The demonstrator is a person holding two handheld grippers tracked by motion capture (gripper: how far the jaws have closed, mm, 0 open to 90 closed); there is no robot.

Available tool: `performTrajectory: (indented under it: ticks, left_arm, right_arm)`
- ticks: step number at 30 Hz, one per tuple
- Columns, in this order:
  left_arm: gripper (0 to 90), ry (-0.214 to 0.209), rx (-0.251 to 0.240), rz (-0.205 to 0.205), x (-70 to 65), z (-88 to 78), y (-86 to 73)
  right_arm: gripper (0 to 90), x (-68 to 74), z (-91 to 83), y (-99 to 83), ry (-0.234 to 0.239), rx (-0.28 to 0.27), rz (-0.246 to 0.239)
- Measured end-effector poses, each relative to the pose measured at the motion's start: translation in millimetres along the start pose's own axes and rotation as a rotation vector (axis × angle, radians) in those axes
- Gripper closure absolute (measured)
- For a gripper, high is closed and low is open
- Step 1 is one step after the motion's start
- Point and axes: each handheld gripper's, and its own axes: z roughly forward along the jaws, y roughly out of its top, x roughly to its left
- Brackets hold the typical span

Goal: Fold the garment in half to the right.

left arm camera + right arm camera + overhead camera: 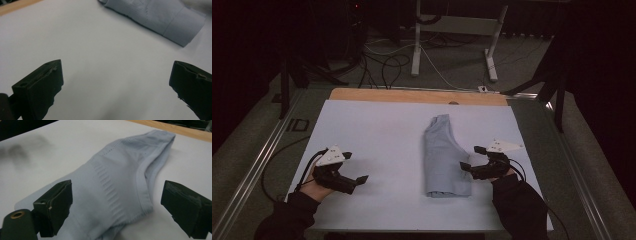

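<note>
Overhead, a pale sheet (382, 150) covers most of the table (412, 95), whose bare wooden edge shows as a strip along the far side. Beyond the table lies a dim floor with loose cables (387, 62) and the white legs of a second frame (452, 45).

A folded light-blue garment (443, 157) lies flat on the sheet, slightly right of centre, its long axis running from the near side toward the far side. The near end is broad and squared; the far end narrows and curves. In the right gripper view the garment (117, 182) shows ribbed knit bands and a stitched, rolled hem along its right margin. In the left gripper view the garment (160, 17) sits in the upper right corner, well apart from the jaws.

The right gripper (473, 162), held in a dark-sleeved hand at the near right, has its jaws spread wide, released. They sit just beside the garment's right edge; in the right gripper view one jaw overlaps the cloth and the other stands over bare sheet, and whether either touches the fabric cannot be told.

The left gripper (354, 167), held at the near left, also has its jaws spread apart and grasps nothing; it is over bare sheet (105, 65), well apart from the garment.
</note>
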Motion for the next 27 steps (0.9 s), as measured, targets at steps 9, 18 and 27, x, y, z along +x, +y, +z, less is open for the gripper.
performTrajectory:
  ticks: [9,18,27]
  left_arm:
    - [0.0,0.016,-0.019,-0.023,5.4,-19.2,-27.6]
    - [0.0,0.041,-0.017,-0.066,9.6,-26.7,-56.0]
    - [0.0,0.111,-0.002,-0.108,11.3,-32.8,-80.1]
  right_arm:
    - [10.3,-0.1,-9.0,-17.1,-0.022,0.021,0.016]
    - [10.3,1.4,-16.4,-33.3,-0.043,0.033,0.037]
    - [10.5,8.2,-24.0,-47.1,-0.061,0.031,0.045]
